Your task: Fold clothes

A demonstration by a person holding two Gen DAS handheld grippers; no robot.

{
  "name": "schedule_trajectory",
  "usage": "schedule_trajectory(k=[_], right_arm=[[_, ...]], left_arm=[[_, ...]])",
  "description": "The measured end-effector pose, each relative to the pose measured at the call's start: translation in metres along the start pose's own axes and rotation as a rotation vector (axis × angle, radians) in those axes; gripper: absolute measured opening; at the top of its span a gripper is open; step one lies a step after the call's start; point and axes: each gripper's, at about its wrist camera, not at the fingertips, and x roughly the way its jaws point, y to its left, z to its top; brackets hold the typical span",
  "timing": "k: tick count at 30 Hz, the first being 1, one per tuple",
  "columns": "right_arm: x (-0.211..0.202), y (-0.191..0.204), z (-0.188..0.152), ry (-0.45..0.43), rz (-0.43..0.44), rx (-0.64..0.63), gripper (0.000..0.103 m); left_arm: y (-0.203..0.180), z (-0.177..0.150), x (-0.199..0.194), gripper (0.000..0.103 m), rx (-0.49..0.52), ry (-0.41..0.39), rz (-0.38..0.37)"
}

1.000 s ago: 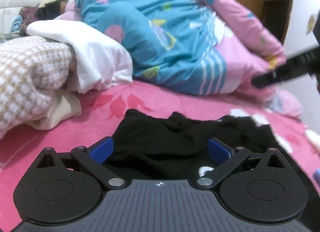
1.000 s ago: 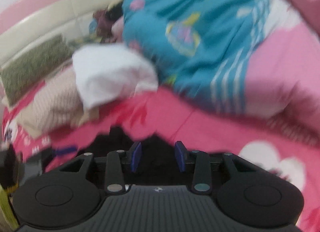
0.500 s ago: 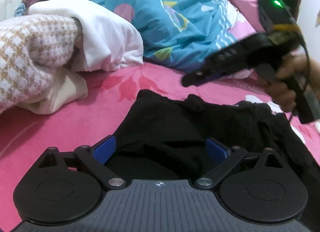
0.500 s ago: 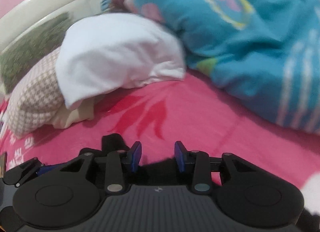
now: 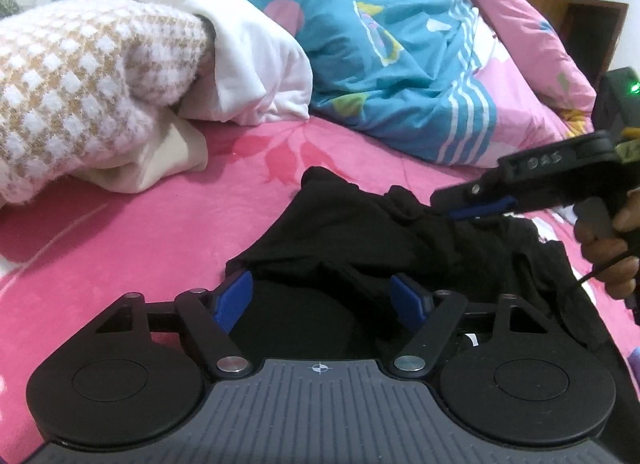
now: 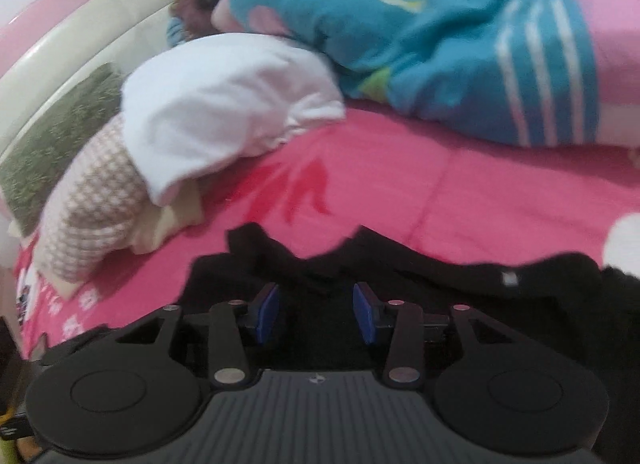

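A crumpled black garment lies on the pink bed sheet. My left gripper sits low at its near edge. Its jaws are closing with black cloth between the blue pads, and the pads stand apart from it. In the left wrist view a hand holds my right gripper at the garment's far right edge, its tips just over the cloth. In the right wrist view the right gripper hangs over the black garment. Its jaws are partly apart and opening, gripping nothing.
A pile of folded clothes lies at the left: a brown-and-white checked piece, a white one and a cream one. A blue and pink quilt covers a person lying at the back. A cream headboard lies beyond.
The right gripper came down from the upper right to the black garment's far edge. The left jaws narrowed and the left gripper edged closer over the cloth.
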Motion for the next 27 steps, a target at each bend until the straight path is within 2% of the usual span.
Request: schedule_trajectory(k=[2, 3, 4, 6, 12, 15, 17, 18, 19, 23, 24, 25, 26, 27], right_arm=[[0.008, -0.003, -0.004, 0.014, -0.013, 0.013, 0.041], [0.011, -0.003, -0.005, 0.02, -0.007, 0.012, 0.035], [0.012, -0.002, -0.006, 0.02, 0.005, 0.009, 0.021], [0.01, 0.003, -0.007, 0.004, 0.03, -0.005, 0.0], [-0.015, 0.024, 0.002, -0.072, 0.079, -0.053, 0.0], [-0.022, 0.023, 0.0, -0.055, 0.06, 0.013, 0.002], [-0.018, 0.013, -0.008, -0.017, 0.033, 0.098, 0.017], [-0.016, 0.008, -0.013, -0.001, 0.023, 0.132, 0.033], [-0.011, 0.003, -0.017, 0.012, 0.021, 0.161, 0.037], [0.013, -0.008, -0.028, 0.052, 0.037, 0.233, 0.035], [0.015, -0.008, -0.028, 0.043, 0.034, 0.222, 0.027], [0.014, -0.007, -0.028, 0.028, 0.038, 0.214, 0.011], [0.012, -0.005, -0.027, 0.01, 0.047, 0.205, 0.004], [0.007, -0.003, -0.024, -0.01, 0.066, 0.194, 0.002]], left_arm=[[-0.003, -0.001, -0.001, 0.076, 0.018, -0.007, 0.008], [-0.003, -0.001, -0.001, 0.076, 0.025, -0.009, 0.01], [-0.004, -0.001, -0.001, 0.076, 0.031, -0.009, 0.012], [-0.006, -0.002, 0.0, 0.077, 0.048, -0.003, 0.013], [-0.009, -0.003, 0.002, 0.082, 0.078, 0.012, 0.01], [-0.007, -0.002, 0.002, 0.082, 0.067, 0.016, 0.013], [-0.008, -0.003, 0.002, 0.082, 0.077, 0.019, 0.014], [-0.009, -0.003, 0.002, 0.083, 0.085, 0.021, 0.016], [-0.01, -0.004, 0.002, 0.084, 0.094, 0.022, 0.018], [-0.014, -0.006, 0.004, 0.084, 0.128, 0.023, 0.029], [-0.013, -0.006, 0.004, 0.084, 0.129, 0.023, 0.028], [-0.013, -0.006, 0.003, 0.084, 0.13, 0.023, 0.027], [-0.014, -0.006, 0.003, 0.084, 0.132, 0.023, 0.026], [-0.014, -0.006, 0.003, 0.084, 0.136, 0.024, 0.025]])
